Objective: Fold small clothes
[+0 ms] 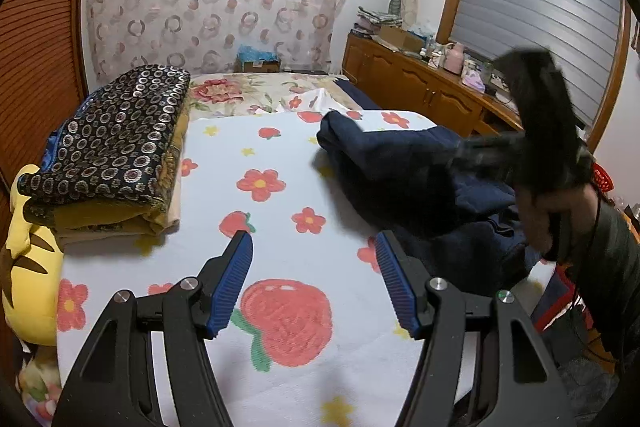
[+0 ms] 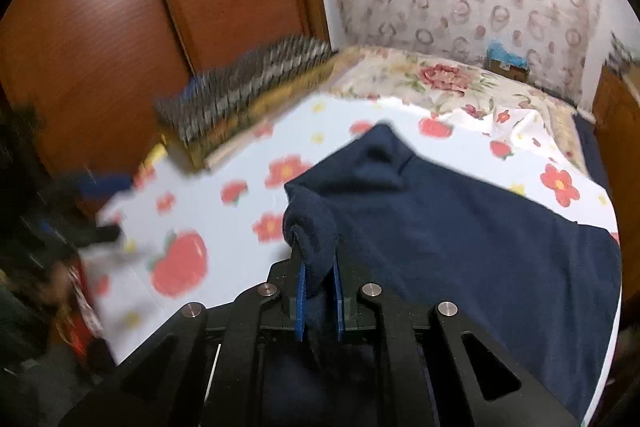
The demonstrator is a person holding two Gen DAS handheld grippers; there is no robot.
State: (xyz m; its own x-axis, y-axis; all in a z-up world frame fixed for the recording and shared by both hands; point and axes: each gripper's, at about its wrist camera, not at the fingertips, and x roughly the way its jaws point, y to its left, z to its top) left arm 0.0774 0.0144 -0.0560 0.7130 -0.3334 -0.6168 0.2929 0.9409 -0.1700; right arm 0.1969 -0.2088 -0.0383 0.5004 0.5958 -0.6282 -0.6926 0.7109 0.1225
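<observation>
A navy blue garment (image 1: pixel 404 167) lies on the right part of a white sheet (image 1: pixel 280 211) printed with red flowers and strawberries. My left gripper (image 1: pixel 314 247) is open and empty, low over the sheet, left of the garment. My right gripper (image 2: pixel 318 259) is shut on a bunched edge of the navy garment (image 2: pixel 460 227) and lifts it above the sheet (image 2: pixel 224 227). In the left wrist view the right gripper (image 1: pixel 532 123) shows as a blurred dark shape held by a hand at the right.
A folded dark patterned quilt (image 1: pixel 112 147) lies at the sheet's left edge, with a yellow plush toy (image 1: pixel 28 259) beside it. A wooden cabinet (image 1: pixel 420 83) with clutter stands at the right under a window. A wooden wardrobe (image 2: pixel 120 7) stands on the left.
</observation>
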